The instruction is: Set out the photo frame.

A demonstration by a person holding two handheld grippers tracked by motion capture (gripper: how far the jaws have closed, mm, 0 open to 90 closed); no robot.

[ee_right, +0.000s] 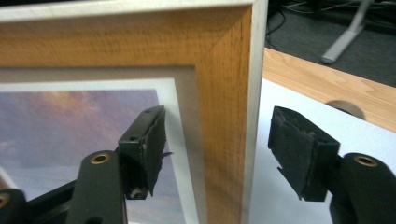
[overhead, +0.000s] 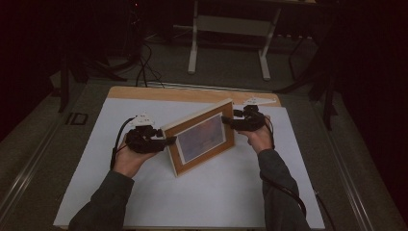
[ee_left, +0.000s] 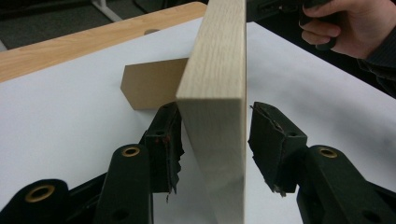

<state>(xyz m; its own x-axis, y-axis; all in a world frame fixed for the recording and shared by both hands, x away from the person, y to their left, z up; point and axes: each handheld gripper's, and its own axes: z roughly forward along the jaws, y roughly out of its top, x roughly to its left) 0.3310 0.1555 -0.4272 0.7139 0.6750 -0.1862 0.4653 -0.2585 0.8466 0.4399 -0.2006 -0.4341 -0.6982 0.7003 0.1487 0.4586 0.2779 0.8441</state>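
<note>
A wooden picture frame [overhead: 202, 137] with a purple sky picture stands upright on the white sheet [overhead: 202, 197], propped by its brown back stand [ee_left: 149, 84]. My left gripper [overhead: 171, 140] straddles the frame's left edge [ee_left: 219, 93]. Its jaws are open around that edge [ee_left: 215, 144], and the right pad [ee_left: 275, 144] stands clear of the wood. My right gripper [overhead: 225, 120] sits at the frame's upper right corner [ee_right: 229, 70]. It is open too [ee_right: 219, 149], with one pad [ee_right: 149, 144] in front of the picture and the other behind the frame, apart from it.
The white sheet covers a wooden tabletop [overhead: 168, 93] whose far strip stays bare. Beyond it on the dark floor stand the white legs of another table [overhead: 192, 48] and some cables [overhead: 144, 67]. Sleeved forearms come in from the bottom edge.
</note>
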